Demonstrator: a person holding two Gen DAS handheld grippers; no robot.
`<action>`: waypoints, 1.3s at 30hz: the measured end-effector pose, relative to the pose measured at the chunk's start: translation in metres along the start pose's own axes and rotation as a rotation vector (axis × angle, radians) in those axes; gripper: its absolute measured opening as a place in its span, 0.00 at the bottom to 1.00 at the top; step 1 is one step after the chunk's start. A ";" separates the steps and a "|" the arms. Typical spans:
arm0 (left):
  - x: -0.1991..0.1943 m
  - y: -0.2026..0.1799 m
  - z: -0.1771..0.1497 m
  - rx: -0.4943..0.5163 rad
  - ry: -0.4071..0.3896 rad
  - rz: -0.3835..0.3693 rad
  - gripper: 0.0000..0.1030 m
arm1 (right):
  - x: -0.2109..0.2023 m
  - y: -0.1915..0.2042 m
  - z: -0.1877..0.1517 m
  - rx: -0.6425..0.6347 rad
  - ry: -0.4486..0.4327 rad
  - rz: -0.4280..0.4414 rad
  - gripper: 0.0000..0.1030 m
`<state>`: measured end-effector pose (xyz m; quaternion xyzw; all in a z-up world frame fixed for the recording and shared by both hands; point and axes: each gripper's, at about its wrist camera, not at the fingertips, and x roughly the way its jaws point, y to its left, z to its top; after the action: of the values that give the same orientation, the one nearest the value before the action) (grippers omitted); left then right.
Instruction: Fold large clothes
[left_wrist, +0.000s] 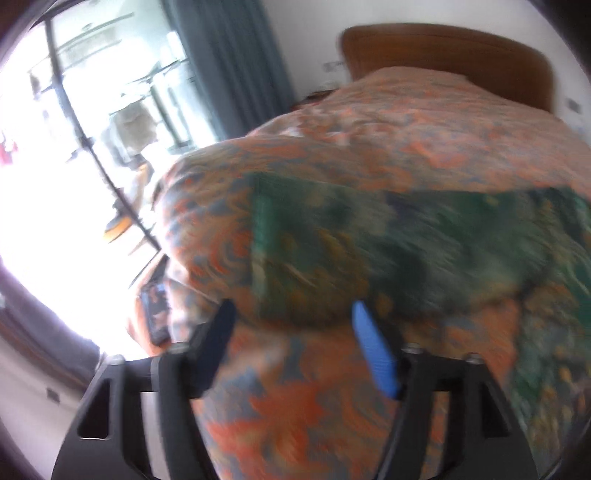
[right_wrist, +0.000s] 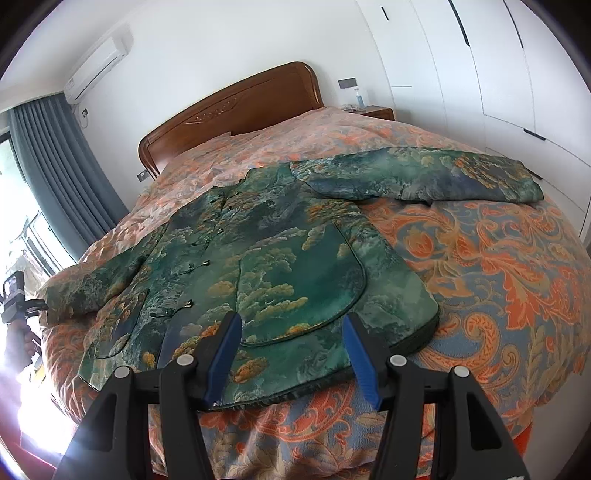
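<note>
A green brocade jacket with gold cloud patterns and knotted front buttons (right_wrist: 266, 258) lies spread face-up on the bed with the orange and blue floral cover (right_wrist: 498, 266). Its long axis runs from the hem at the near edge of the bed toward the carved wooden headboard (right_wrist: 236, 107).

One sleeve (right_wrist: 417, 175) stretches flat and well out to the right in the right wrist view. The other sleeve (right_wrist: 92, 291) lies angled down toward the left edge of the mattress, beside the grey curtain (right_wrist: 62, 166).

The right gripper (right_wrist: 291, 354) hovers just above the hem, its jaws moderately apart with nothing between them.

The left gripper (left_wrist: 291, 332) stands with its jaws wide and empty. In its blurred view a green cloth edge lies just ahead of its tips, which I judge to be the left sleeve end.

So the left hand looks nearer the left sleeve, and the right hand nearer the hem and the right sleeve.

Bare cover lies right of the body panel, giving open room to fold. On the left the mattress falls away at once, so cloth there could slip off.
</note>
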<state>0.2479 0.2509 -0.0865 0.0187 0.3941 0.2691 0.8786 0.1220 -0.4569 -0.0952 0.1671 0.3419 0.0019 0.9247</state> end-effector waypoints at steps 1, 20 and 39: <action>-0.008 -0.009 -0.008 0.028 0.004 -0.045 0.76 | 0.000 0.000 0.000 -0.007 0.003 -0.004 0.56; -0.007 -0.128 -0.131 0.283 0.322 -0.673 0.62 | 0.074 -0.094 0.051 0.030 0.376 0.139 0.67; -0.031 -0.117 -0.141 0.316 0.320 -0.665 0.13 | 0.040 -0.066 0.063 -0.119 0.424 0.120 0.15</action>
<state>0.1857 0.1106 -0.1912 -0.0171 0.5471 -0.0942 0.8316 0.1855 -0.5340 -0.0965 0.1284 0.5173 0.1122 0.8386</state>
